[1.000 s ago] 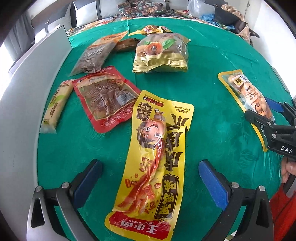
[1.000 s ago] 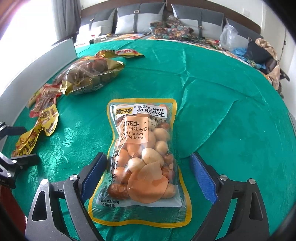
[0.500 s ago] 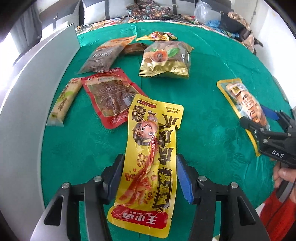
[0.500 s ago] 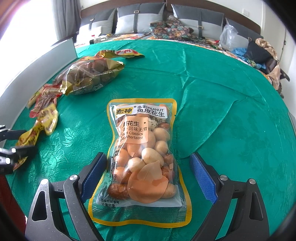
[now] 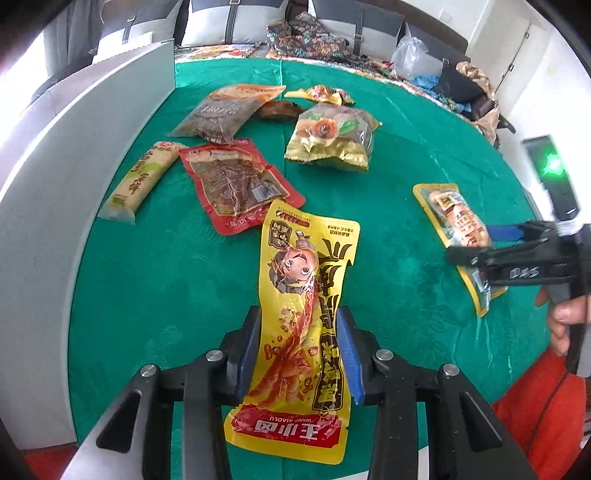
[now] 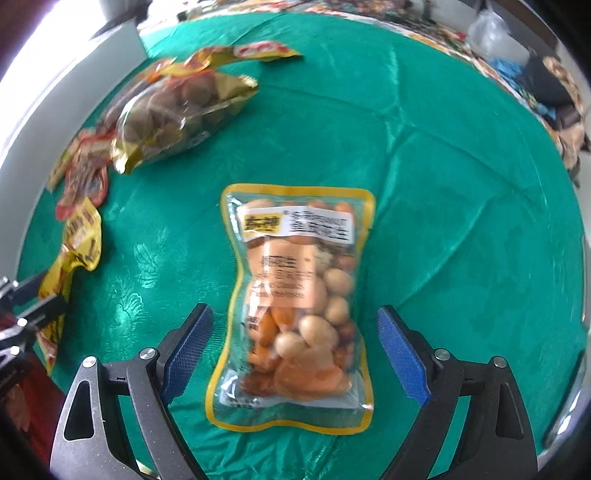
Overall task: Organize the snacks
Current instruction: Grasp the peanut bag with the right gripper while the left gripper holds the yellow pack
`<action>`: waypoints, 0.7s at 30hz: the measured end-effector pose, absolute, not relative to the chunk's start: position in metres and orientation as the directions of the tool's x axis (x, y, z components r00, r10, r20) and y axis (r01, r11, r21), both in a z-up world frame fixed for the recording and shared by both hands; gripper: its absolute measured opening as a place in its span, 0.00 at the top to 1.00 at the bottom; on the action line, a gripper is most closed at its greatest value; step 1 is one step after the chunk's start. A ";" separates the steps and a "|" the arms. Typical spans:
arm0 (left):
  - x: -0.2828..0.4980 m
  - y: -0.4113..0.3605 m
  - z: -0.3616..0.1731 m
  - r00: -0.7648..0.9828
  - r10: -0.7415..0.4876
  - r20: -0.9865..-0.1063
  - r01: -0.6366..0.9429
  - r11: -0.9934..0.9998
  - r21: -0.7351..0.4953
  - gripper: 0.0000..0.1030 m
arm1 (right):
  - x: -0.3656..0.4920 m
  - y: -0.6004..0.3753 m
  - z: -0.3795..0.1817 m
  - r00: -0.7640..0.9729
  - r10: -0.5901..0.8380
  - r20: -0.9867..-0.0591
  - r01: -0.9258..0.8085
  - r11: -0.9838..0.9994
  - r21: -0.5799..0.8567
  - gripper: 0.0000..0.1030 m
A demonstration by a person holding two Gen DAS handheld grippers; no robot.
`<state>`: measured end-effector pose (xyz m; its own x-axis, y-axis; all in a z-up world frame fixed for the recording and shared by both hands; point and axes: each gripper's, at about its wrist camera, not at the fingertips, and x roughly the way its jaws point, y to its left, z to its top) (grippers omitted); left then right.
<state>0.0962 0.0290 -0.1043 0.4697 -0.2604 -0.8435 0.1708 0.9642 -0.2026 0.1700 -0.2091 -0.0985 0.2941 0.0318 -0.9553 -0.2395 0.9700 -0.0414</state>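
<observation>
Left wrist view is showing the left gripper [image 5: 300, 350], its jaws having just been closing, squeezing the long yellow snack pouch [image 5: 301, 317] over the green tablecloth [image 5: 166, 277]. More packets are lying farther off, beside a white board [image 5: 55, 177] on the left; grey cushions [image 5: 207, 26] are lining the far wall. Right wrist view is blurring: the right gripper [image 6: 295, 347] is standing wide, straddling the peanut bag [image 6: 295, 291] without touching it.

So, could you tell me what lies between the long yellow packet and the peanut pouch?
Only bare green tablecloth: the left wrist view shows nothing between the long yellow packet and the peanut pouch.
</observation>
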 end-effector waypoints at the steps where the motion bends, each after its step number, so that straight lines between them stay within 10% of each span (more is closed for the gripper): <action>1: 0.095 0.030 -0.103 0.477 -0.265 -0.838 0.171 0.963 -0.207 0.62 | 0.171 -0.206 -0.102 0.286 0.016 -0.958 -0.244 0.968 -0.057 0.15; 4: 0.093 0.032 -0.099 0.490 -0.283 -0.825 0.171 0.959 -0.227 0.62 | 0.169 -0.214 -0.099 0.301 0.050 -0.952 -0.189 0.982 -0.009 0.41; 21: 0.073 0.062 -0.049 0.553 -0.397 -0.733 0.119 0.908 -0.402 0.62 | 0.134 -0.230 -0.084 0.317 0.173 -0.932 -0.135 0.981 0.136 0.42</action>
<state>0.0727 0.0622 -0.0494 0.5528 -0.3972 -0.7326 0.1189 0.9077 -0.4024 0.1342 -0.2295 -0.0839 0.3172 0.1733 -0.9324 -0.1351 0.9814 0.1365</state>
